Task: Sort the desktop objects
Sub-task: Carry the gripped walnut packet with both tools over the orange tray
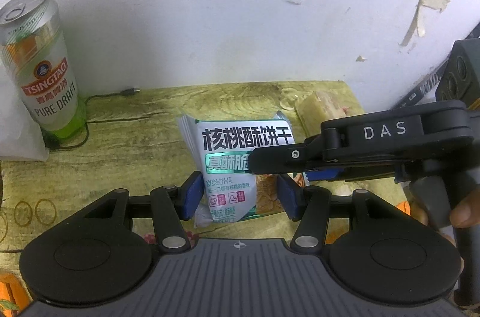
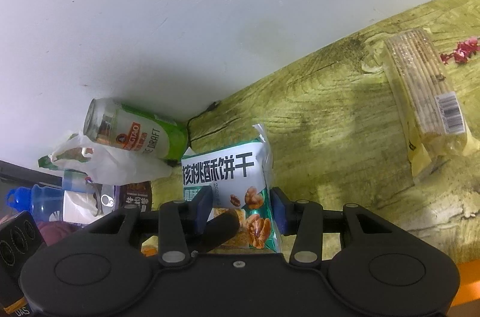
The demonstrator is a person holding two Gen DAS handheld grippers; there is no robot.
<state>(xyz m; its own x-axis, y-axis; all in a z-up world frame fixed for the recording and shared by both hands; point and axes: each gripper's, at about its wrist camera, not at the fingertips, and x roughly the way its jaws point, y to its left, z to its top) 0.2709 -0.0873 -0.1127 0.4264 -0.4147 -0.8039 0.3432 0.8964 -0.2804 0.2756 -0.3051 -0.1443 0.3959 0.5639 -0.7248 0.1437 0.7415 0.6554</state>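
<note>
Left tongs [image 1: 240, 198] part open, blue pads [image 1: 192, 197] on both sides of the walnut biscuit pack [image 1: 237, 164], close to its edges; real squeeze or only a light touch, cannot tell. Right tongs [image 2: 241, 207] also around that same pack [image 2: 231, 176], blue pad [image 2: 277, 209] right at its side, again cannot tell if squeezing. Seen from the left wrist, right tongs [image 1: 255, 164] reaching in from the right, black tip lying across the front of the pack. Part of a hand [image 1: 465, 215] at the right edge, on the grey handle.

One biscuit pack, white and teal, near the middle of the yellow-green wood surface [image 1: 120, 161]. Long way of the pack pointing away from the left camera, toward the white wall [image 1: 240, 17]. Big black letters near the far end, walnut picture near the close end.

One beer can [image 1: 39, 71], standing up at the far left by the wall. One clear wafer pack [image 2: 426, 95], long and flat, lying on the surface to the right, well apart from the biscuit pack. One thin black cable [image 1: 99, 104] by the can. One white plastic bag [image 2: 114, 164] next to the can. One blue bottle [image 2: 36, 200] lower left in the right wrist view.
</note>
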